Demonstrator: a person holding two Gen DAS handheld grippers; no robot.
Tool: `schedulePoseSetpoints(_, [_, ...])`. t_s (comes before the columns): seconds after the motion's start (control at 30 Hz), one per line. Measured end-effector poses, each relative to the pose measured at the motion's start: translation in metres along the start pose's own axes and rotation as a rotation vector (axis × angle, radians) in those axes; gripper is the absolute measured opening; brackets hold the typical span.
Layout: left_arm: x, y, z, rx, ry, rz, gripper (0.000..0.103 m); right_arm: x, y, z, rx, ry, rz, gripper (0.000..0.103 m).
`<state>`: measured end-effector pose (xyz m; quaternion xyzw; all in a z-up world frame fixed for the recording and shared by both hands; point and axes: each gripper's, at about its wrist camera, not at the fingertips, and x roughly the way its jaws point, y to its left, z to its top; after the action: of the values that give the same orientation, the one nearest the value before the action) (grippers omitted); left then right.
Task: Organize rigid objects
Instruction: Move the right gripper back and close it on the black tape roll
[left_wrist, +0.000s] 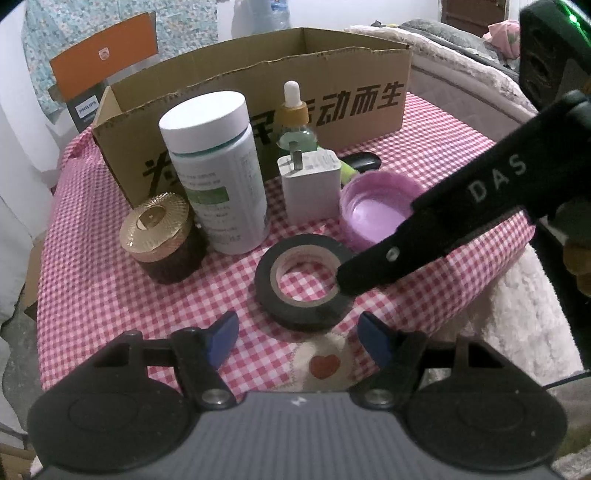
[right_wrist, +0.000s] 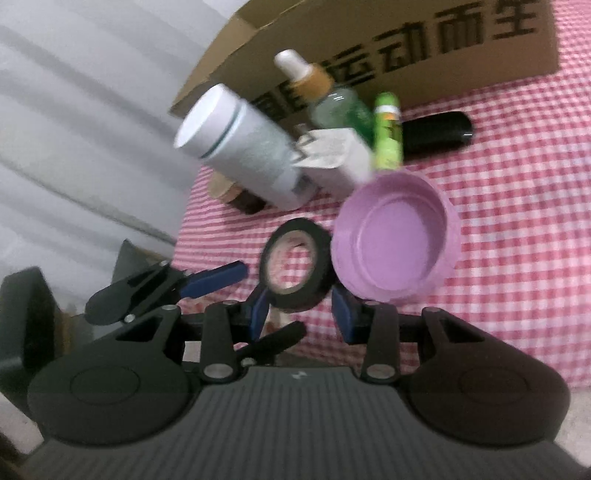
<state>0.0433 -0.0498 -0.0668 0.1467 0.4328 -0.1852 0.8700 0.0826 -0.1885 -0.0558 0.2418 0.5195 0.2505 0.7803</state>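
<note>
left tongs (left_wrist: 297, 334) hang open just before the black tape roll (left_wrist: 303, 282) on the checked worktop (left_wrist: 110, 295); the right tongs' finger (left_wrist: 373, 271) rests on its rim.

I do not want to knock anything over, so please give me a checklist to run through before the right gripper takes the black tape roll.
1. Tape roll lies flat on the cloth: ok.
2. Right gripper is lined up with the roll: ok.
3. Its pads press on the roll: cannot tell.
4. Left gripper is open and empty: ok.
5. Purple lid leaves room for the right gripper: not ok, it sits close beside the roll.
</note>
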Motion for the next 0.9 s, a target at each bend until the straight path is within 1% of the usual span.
schedulePoseSetpoints(0.2, [0.002, -0.005, 0.003, 0.007, -0.006, -0.020, 0.074, -0.025, -0.021, 0.000, 0.051, -0.108, -0.079, 0.038])
schedulePoseSetpoints(0.27, [0.003, -0.006, 0.004, 0.006, -0.008, -0.025, 0.074, -0.031, -0.025, -0.001, 0.065, -0.126, -0.080, 0.038])
schedulePoseSetpoints(0.33, [0.003, -0.006, 0.006, 0.007, -0.010, -0.026, 0.074, -0.032, -0.021, -0.003, 0.056, -0.123, -0.056, 0.038])
schedulePoseSetpoints(0.43, [0.005, -0.007, 0.007, 0.004, -0.017, -0.018, 0.074, -0.023, -0.009, -0.008, 0.004, -0.097, -0.032, 0.038])
schedulePoseSetpoints(0.5, [0.006, -0.006, 0.009, 0.003, -0.019, -0.019, 0.074, -0.011, 0.000, -0.007, -0.050, -0.090, -0.057, 0.038])
schedulePoseSetpoints(0.7, [0.011, -0.001, 0.009, -0.025, -0.032, -0.030, 0.074, 0.008, 0.020, 0.000, -0.170, -0.075, -0.129, 0.036])
schedulePoseSetpoints(0.73, [0.011, 0.000, 0.010, -0.030, -0.033, -0.030, 0.074, 0.012, 0.023, 0.000, -0.192, -0.069, -0.143, 0.035])
schedulePoseSetpoints(0.77, [0.011, 0.000, 0.010, -0.035, -0.034, -0.030, 0.073, 0.015, 0.025, 0.001, -0.212, -0.065, -0.155, 0.030])
schedulePoseSetpoints(0.9, [0.007, 0.005, 0.007, -0.048, -0.044, -0.054, 0.065, 0.024, 0.034, 0.002, -0.290, -0.060, -0.200, 0.022])
